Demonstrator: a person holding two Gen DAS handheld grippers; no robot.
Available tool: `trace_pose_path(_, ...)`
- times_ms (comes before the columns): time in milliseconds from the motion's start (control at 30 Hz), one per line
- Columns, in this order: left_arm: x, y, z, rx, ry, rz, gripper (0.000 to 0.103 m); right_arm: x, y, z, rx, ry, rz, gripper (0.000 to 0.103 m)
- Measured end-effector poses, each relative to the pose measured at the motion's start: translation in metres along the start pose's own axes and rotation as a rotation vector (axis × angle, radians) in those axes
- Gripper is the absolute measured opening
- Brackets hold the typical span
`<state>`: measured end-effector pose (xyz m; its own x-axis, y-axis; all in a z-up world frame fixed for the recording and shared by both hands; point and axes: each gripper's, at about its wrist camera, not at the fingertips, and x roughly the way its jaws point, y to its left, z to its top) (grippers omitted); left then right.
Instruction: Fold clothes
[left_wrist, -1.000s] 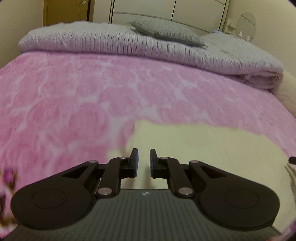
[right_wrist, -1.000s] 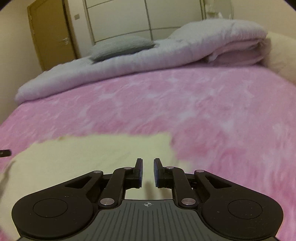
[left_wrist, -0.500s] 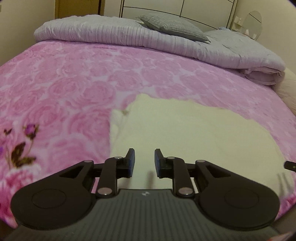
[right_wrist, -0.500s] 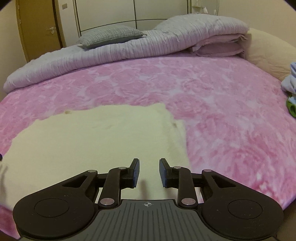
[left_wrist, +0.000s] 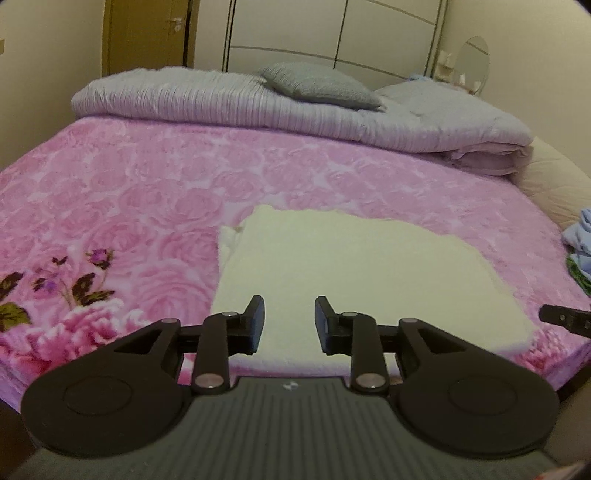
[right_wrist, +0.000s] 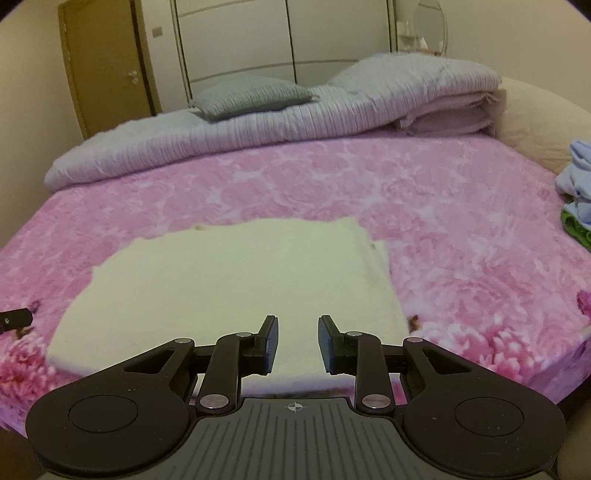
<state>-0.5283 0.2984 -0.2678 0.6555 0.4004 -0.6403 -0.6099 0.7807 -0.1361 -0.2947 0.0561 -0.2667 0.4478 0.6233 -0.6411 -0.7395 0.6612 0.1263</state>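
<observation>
- Two grippers hang above the near edge of the bed (left_wrist: 155, 184), and both have pulled back and risen since a second ago; then they were low over the cloth, which filled the bottom of each view.
- Left gripper (left_wrist: 289, 320): released, jaws apart, nothing between them. A second ago the gap was narrow; it widened at the half-second mark and is wider again now.
- Right gripper (right_wrist: 295, 341): likewise released and empty, its gap grown in the same way.
- Cream garment (left_wrist: 354, 277): lies flat on the pink bedspread as a neat rectangle, at 12 o'clock from both grippers and just beyond their tips. A second layer peeks out along its side at 10 o'clock in the left view, and at 2 o'clock in the right view (right_wrist: 380, 254), so it looks folded over on itself.
- Meaning for the task: jaws opening while the grippers back off reads like a letting-go after a fold. Whether this piece needs a further fold, I cannot tell.
- More of the room shows than before: the grey quilt (left_wrist: 258, 107) and pillow (left_wrist: 317, 86) at 12 o'clock sit lower in view.
- A pile of blue and green clothes (right_wrist: 576, 184) now shows at 3 o'clock by the bed's edge, absent from the view a second ago.
</observation>
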Motion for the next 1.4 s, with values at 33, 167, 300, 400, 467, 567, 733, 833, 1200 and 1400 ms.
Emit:
trace_pose_path(33,-0.007,-0.001,-0.002,0.002,-0.006,-0.005,0.026,-0.004,0.0,-0.002,-0.001,-0.004,0.002,0.028)
trace_pose_path(167,-0.028,-0.004,-0.013,0.008,-0.014,-0.02,0.026,-0.021,0.002,-0.01,-0.007,-0.022,0.008,0.028)
trace_pose_path(300,-0.035,0.002,-0.021,0.001,-0.005,-0.022,0.026,-0.023,-0.005,-0.022,0.032,-0.009,0.037,0.028)
trace_pose_path(400,-0.035,0.01,-0.026,-0.012,0.006,-0.025,0.026,-0.012,-0.03,-0.039,0.203,0.038,0.137,0.028)
trace_pose_path(467,-0.032,0.016,-0.028,-0.023,0.016,-0.026,0.026,-0.002,-0.052,-0.052,0.354,0.082,0.214,0.028)
trace_pose_path(567,-0.022,0.024,-0.031,-0.032,0.04,-0.03,0.026,0.009,-0.087,-0.075,0.642,0.108,0.316,0.051)
trace_pose_path(733,0.011,0.025,-0.033,-0.048,0.103,-0.052,0.026,0.019,-0.132,-0.103,1.032,0.054,0.444,0.09)
trace_pose_path(833,0.033,0.02,-0.031,-0.056,0.131,-0.071,0.026,0.027,-0.152,-0.105,1.108,0.018,0.456,0.089)
trace_pose_path(1200,0.087,0.018,-0.014,-0.063,0.162,-0.163,0.024,0.095,-0.168,-0.109,1.222,0.008,0.351,0.057)
trace_pose_path(1400,0.122,0.033,-0.007,-0.112,0.173,-0.178,0.024,0.128,-0.159,-0.099,1.249,-0.05,0.319,0.057)
